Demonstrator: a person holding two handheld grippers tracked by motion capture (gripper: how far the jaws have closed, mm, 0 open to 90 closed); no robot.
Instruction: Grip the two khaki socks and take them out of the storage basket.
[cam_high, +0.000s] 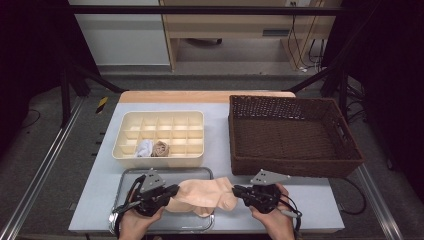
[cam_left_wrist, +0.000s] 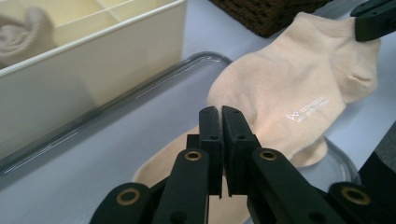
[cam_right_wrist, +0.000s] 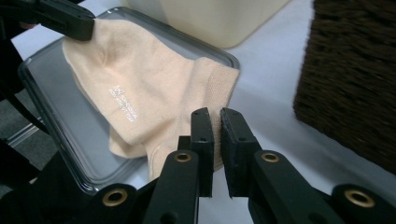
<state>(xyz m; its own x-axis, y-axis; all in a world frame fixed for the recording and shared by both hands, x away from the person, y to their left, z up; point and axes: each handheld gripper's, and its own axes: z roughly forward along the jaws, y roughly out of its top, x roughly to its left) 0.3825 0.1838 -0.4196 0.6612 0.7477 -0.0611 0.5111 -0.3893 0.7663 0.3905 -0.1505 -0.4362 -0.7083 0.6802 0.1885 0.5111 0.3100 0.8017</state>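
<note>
**Peach sock held at both ends above the tray**

Peach cotton sock (cam_high: 202, 196) hangs between my two tools just above the grey tray (cam_high: 131, 172) at the counter's (cam_high: 220, 125) near edge. My left hand-held gripper (cam_high: 172, 190) is clenched on one end, my right hand-held gripper (cam_high: 236, 190) on the ribbed cuff. To do this well, I judge I should keep both pinches firm, hold the fabric level and lightly taut, then fold it evenly. Small white lettering (cam_left_wrist: 306, 109) sits on the sock; it is too fine to read.
</note>
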